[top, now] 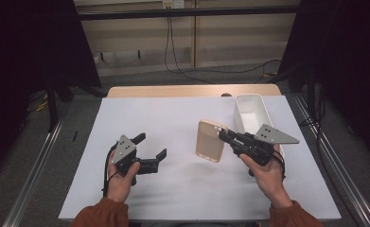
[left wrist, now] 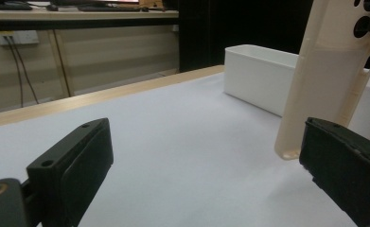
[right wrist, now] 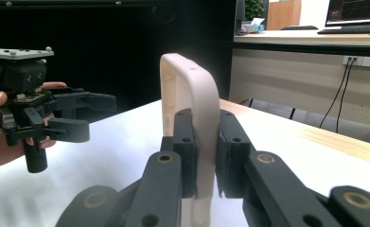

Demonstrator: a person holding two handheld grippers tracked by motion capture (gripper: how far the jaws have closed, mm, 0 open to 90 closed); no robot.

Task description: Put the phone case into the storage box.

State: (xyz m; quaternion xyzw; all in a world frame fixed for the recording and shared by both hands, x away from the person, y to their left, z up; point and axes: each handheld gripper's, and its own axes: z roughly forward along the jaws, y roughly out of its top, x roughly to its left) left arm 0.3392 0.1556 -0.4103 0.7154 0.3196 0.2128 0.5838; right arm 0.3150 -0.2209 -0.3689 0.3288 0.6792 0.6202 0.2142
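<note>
A beige phone case (top: 211,140) is held up on edge over the white table sheet, right of centre. My right gripper (top: 222,134) is shut on one rim of it; in the right gripper view the black pads (right wrist: 185,142) press both sides of the case (right wrist: 192,94). My left gripper (top: 150,145) is held low at the left with its jaws open and nothing between them. From the left gripper view, the case (left wrist: 324,75) stands off beyond the right jaw of my left gripper (left wrist: 206,170). The left gripper (right wrist: 85,116) also shows at the left of the right gripper view.
A white rectangular bin (top: 252,111) stands at the back right of the table, just behind the case, and also shows in the left gripper view (left wrist: 253,75). The white sheet (top: 173,118) covers a wooden table whose far edge (top: 192,91) shows. Cables hang on the wall beyond.
</note>
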